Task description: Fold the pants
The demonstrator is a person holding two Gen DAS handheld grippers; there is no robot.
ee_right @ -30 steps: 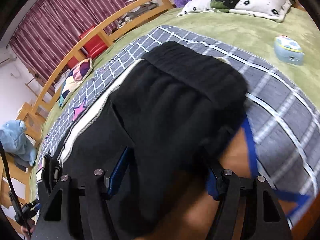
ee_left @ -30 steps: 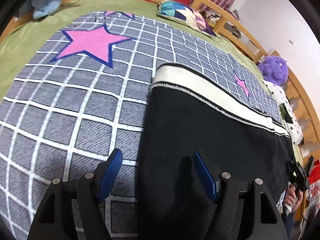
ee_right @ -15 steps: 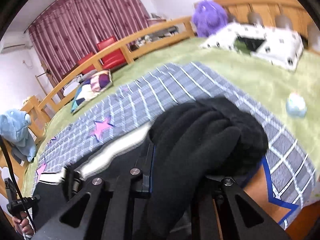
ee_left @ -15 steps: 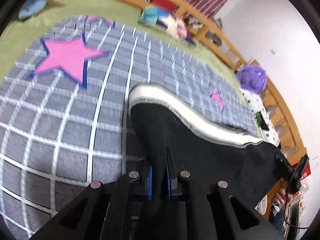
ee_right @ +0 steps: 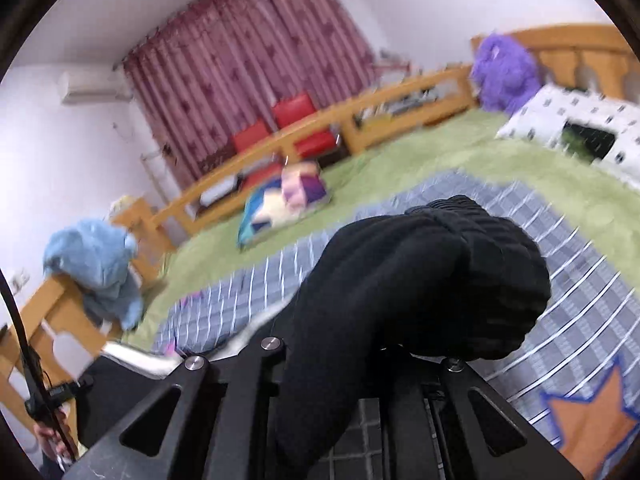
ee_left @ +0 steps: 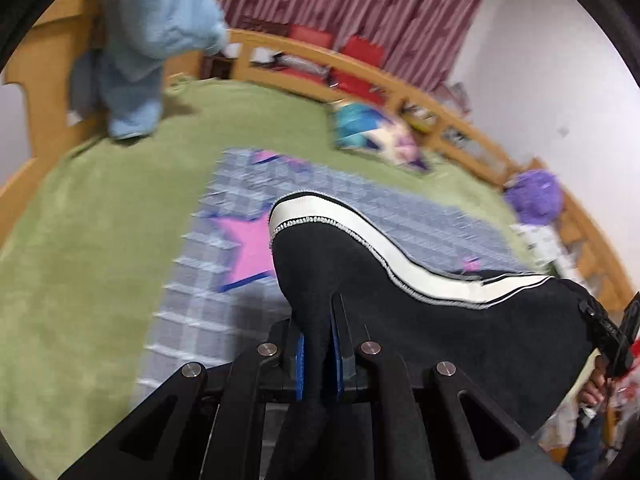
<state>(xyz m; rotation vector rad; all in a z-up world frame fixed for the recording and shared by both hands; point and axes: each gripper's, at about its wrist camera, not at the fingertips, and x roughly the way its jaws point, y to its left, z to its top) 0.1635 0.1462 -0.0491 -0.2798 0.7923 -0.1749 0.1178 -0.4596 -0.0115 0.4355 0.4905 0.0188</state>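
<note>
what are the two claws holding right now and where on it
Both hold the pants: left claw pinches the leg end's edge, right claw grips the bunched waistband end.

Both wrist views close above bed [ee_left: 92,248], facing curtain [ee_right: 248,80]; share pants [ee_left: 440,320].

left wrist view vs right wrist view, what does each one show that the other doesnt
Only the left wrist view shows the pants' white side stripe clearly, the pink star on the blanket, and the left gripper shut on a pinch of black fabric.

Only the right wrist view shows the bunched ribbed waistband draped over the right gripper, the orange star and the air conditioner.

Both show the black pants, checked blanket, green bedcover, curtains and purple plush.
</note>
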